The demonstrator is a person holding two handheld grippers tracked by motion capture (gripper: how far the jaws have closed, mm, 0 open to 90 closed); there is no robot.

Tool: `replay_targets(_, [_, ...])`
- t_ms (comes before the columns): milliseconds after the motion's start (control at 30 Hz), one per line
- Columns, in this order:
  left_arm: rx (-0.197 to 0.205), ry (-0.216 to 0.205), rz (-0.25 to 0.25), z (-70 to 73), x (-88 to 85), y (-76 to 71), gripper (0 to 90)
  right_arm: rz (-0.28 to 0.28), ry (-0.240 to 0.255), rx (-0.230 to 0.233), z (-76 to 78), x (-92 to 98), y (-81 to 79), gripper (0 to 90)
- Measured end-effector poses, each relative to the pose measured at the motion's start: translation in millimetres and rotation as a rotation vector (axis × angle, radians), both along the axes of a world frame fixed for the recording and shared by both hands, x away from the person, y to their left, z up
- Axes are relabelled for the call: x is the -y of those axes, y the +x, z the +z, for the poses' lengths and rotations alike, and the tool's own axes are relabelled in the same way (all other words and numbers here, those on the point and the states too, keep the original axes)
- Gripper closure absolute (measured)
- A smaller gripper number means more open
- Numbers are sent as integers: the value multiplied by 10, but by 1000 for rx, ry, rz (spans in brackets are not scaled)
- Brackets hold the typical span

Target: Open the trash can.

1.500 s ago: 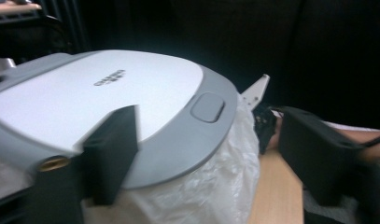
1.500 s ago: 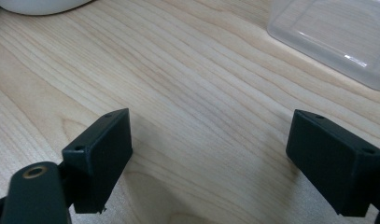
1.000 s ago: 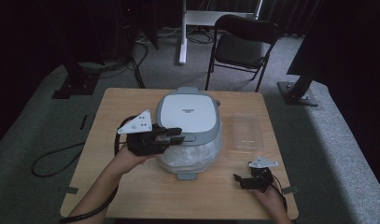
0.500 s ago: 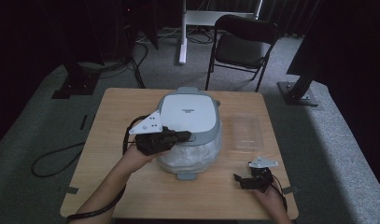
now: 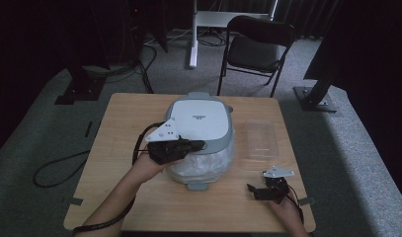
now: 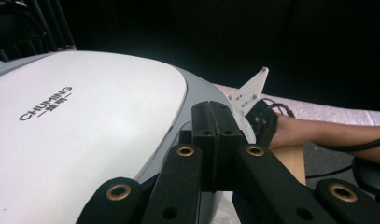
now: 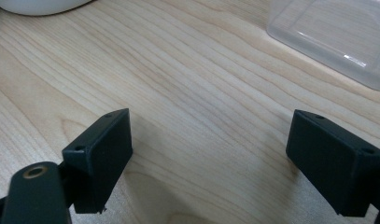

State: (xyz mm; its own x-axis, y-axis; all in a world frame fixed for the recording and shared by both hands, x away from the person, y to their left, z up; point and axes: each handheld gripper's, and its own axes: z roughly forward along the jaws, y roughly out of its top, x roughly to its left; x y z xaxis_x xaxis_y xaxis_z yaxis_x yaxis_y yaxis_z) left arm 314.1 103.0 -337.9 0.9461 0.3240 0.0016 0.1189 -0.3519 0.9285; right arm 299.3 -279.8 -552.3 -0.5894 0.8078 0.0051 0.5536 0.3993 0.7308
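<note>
A rice cooker with a white lid [image 5: 201, 121] and grey rim stands mid-table; the lid is down. My left gripper [image 5: 199, 144] hovers at the lid's front left edge with its jaws pressed together on nothing. In the left gripper view the shut left gripper [image 6: 215, 123] sits just over the white lid [image 6: 85, 126], which is marked CHUMING. My right gripper [image 5: 254, 191] rests low on the table at the front right. In the right gripper view the right gripper [image 7: 211, 154] stands wide open over bare wood.
A clear plastic container [image 5: 261, 139] lies right of the cooker, and its corner [image 7: 337, 32] shows ahead of the right gripper. The wooden table [image 5: 119, 128] has bare room at left and front. A black chair [image 5: 258, 49] stands beyond the table.
My left gripper has shifted a little to the right, farther over the lid's front edge. The right gripper has stayed put.
</note>
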Motion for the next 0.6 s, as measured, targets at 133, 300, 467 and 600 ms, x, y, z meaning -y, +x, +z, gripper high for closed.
replay_targets(133, [-7, -6, 8, -1, -1, 4, 900, 0, 0, 0, 0, 0, 0, 137])
replay_targets(300, [-22, -15, 42, -6, -3, 9, 900, 0, 0, 0, 0, 0, 0, 138])
replay_targets(467, [-30, -17, 38, -6, -11, 15, 900, 0, 0, 0, 0, 0, 0, 138])
replay_targets(600, [-25, -22, 38, -22, -16, 6, 900, 0, 0, 1, 0, 0, 0, 138])
